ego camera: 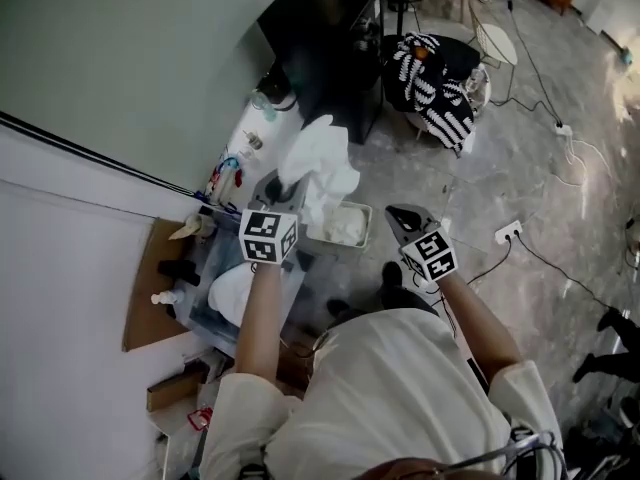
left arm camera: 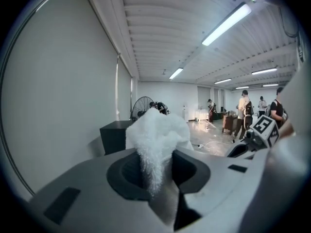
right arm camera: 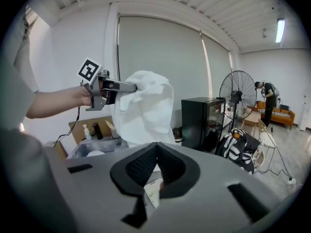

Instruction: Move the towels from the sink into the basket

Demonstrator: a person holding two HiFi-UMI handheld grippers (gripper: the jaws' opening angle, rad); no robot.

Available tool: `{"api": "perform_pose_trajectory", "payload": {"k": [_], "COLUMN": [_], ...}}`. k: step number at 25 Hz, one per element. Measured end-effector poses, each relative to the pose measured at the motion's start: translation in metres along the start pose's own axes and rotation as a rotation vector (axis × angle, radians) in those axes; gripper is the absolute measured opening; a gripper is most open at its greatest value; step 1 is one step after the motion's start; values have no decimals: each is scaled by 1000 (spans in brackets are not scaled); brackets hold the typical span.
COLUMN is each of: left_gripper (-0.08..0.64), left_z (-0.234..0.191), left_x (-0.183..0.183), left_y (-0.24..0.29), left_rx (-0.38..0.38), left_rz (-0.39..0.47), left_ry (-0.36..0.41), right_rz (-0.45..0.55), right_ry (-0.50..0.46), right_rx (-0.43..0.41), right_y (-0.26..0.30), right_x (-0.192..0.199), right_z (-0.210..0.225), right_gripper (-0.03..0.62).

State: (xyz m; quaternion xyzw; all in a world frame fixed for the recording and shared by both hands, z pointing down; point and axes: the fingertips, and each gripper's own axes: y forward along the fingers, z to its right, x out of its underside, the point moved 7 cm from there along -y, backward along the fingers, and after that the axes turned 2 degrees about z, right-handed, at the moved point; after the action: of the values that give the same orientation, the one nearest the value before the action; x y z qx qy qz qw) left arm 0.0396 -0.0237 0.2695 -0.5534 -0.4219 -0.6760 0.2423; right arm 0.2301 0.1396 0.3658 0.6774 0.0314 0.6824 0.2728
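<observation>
Crumpled white fluffy terry towel [ego camera: 320,168] hangs from L tool [ego camera: 287,190], whose jaws are clamped on a bunched fold. L gripper view shows only the pinched pile, R gripper view the whole drape. R tool [right arm camera: 155,147] is closed w/ nothing in it. Pale rectangular basket [ego camera: 365,230] just beyond L tool shows in head view only.

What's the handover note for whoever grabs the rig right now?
Left gripper: shut on a white towel, held up by the basket.
Right gripper: shut, empty, on the basket's other side.
Done: one towel in the basket.
Left: drop the held towel in, then check the sink. A white shape there may be another towel; I can't tell.
</observation>
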Motion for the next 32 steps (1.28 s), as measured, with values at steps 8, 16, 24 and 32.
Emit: {"api": "perform_pose_trajectory", "payload": {"k": [8, 16, 24, 32], "left_gripper": [100, 100, 100, 100], "left_z": [-1, -10, -31, -47], "left_x": [72, 213, 380, 548], "left_y": [63, 142, 214, 265], "left_rx": [4, -93, -221, -363], "left_rz": [-133, -282, -406, -484], "left_ry": [-78, -204, -320, -434], "right_rz": [-87, -215, -309, -384], "right_ry": [43, 94, 141, 143], "right_rx": [2, -58, -116, -157], "right_y": [26, 84, 163, 242], "right_x": [36, 113, 213, 326], "right_z": [46, 95, 133, 134], "right_gripper": [-5, -5, -5, -5]}}
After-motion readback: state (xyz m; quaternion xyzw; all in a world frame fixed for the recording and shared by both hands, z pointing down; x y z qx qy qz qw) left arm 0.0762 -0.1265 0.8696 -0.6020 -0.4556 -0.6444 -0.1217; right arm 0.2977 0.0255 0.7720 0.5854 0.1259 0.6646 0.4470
